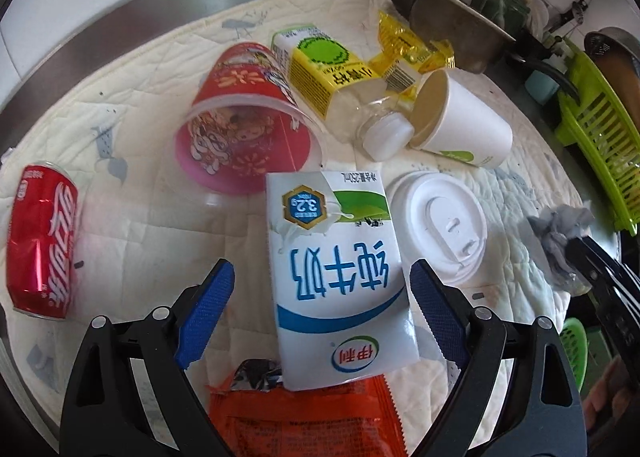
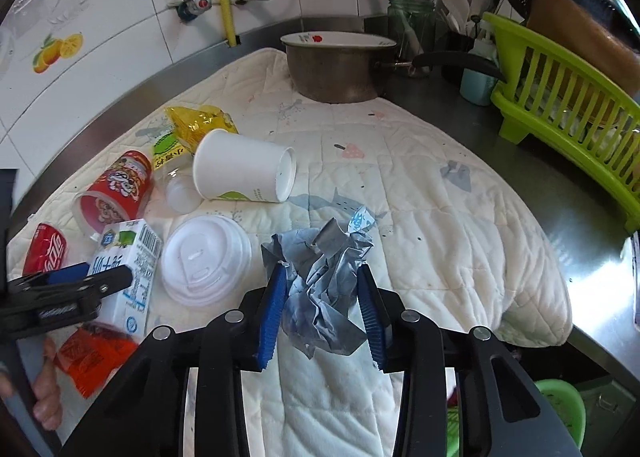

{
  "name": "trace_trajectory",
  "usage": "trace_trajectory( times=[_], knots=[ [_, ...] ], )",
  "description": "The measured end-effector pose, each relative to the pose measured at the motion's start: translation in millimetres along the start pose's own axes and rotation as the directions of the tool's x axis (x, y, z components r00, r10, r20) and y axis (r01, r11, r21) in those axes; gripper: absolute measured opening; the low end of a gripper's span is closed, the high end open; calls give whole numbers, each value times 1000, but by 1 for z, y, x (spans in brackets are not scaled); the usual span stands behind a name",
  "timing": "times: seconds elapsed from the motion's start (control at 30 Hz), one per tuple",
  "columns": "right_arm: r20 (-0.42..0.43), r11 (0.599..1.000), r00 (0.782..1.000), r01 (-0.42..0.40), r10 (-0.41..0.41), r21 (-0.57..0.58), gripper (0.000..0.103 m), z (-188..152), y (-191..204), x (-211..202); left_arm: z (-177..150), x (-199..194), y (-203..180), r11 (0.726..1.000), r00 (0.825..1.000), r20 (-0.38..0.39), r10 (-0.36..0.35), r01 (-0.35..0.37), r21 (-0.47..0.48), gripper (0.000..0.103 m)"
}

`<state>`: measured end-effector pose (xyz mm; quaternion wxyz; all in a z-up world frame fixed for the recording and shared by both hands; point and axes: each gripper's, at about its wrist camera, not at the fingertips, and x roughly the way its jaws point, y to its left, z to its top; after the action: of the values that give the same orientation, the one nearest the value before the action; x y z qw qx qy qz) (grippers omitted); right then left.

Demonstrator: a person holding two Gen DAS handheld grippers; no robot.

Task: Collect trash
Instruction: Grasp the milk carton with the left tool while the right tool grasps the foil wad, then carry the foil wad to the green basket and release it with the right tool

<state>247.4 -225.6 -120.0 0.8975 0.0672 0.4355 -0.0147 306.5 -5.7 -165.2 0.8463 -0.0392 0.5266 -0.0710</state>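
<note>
My left gripper is open, its blue fingers on either side of a white and blue milk carton lying on the quilted mat. The carton also shows in the right wrist view. My right gripper is shut on a crumpled grey paper wad, which shows in the left wrist view at the right. A white cup lid, red cola can, red plastic cup, white paper cup, yellow carton and orange wrapper lie around.
A clear plastic bottle and yellow wrapper lie among the trash. A metal pot stands at the mat's back. A green dish rack is at the right. A green basket sits below the counter edge.
</note>
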Motion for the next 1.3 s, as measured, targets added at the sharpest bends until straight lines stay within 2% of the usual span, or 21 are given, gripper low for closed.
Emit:
trace_trajectory(
  times=[0.13, 0.17, 0.2, 0.23, 0.37, 0.57, 0.83, 0.97, 1.07, 1.3],
  knots=[
    [20, 1000, 1000, -13, 13, 8, 35, -11, -6, -24, 1, 9, -5, 1000, 1000, -14, 12, -12, 5, 85],
    [26, 1000, 1000, -11, 11, 6, 35, -14, -7, -29, 1, 11, -5, 1000, 1000, -18, 13, -13, 5, 81],
    [32, 1000, 999, -7, 7, 3, 35, -19, -9, -36, 0, 13, -5, 1000, 1000, -27, 6, -6, 2, 72],
    [38, 1000, 999, -7, 7, 5, 35, -23, -11, -42, 0, 15, -5, 1000, 999, -35, -4, 4, -4, 70],
    [48, 1000, 999, -11, 10, 17, 34, -39, -21, -64, -2, 10, -5, 1000, 1000, -15, -16, 16, -11, 69],
    [62, 999, 998, 1, -3, 34, 34, -67, -40, -97, -11, -17, -6, 999, 998, 39, -48, 49, -15, 68],
    [81, 993, 992, 95, -100, 64, 34, -111, -73, -139, -24, -76, -17, 995, 987, 132, -95, 95, 2, 67],
    [43, 984, 988, 144, -149, 104, 36, -139, -98, -148, -35, -109, -35, 990, 974, 179, -140, 136, 34, 67],
    [10, 974, 983, 179, -182, 138, 42, -161, -118, -152, -47, -129, -58, 983, 964, 194, -180, 168, 78, 67],
    [19, 961, 977, 207, -214, 181, 57, -186, -143, -174, -76, -147, -123, 940, 938, 151, -312, 281, 194, 67]
  ],
)
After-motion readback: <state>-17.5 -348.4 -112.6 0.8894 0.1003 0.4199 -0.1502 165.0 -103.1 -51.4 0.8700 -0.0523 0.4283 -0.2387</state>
